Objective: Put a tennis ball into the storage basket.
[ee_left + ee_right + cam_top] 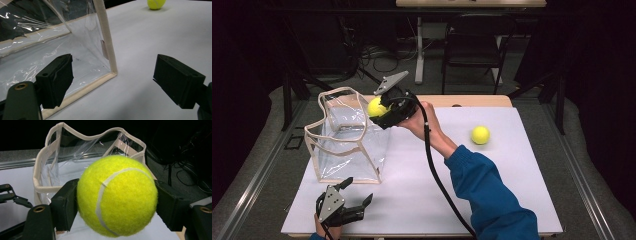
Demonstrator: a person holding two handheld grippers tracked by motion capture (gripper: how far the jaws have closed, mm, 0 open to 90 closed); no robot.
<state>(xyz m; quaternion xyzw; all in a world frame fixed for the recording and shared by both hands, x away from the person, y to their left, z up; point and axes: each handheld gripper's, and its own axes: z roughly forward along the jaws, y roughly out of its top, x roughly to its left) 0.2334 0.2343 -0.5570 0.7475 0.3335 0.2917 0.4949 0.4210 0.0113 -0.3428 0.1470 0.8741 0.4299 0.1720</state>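
The right gripper (pixel 116 202) clamps a tennis ball (pixel 117 195) just before the clear bag (pixel 347 135), seemingly empty, the left gripper (pixel 113 82) gapes beside its corner, and the second ball (pixel 480 135) waits well apart.

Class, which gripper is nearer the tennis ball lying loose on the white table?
Right. The right gripper hovers by the bag's top, left of the loose ball; the left gripper sits farther off at the near edge.
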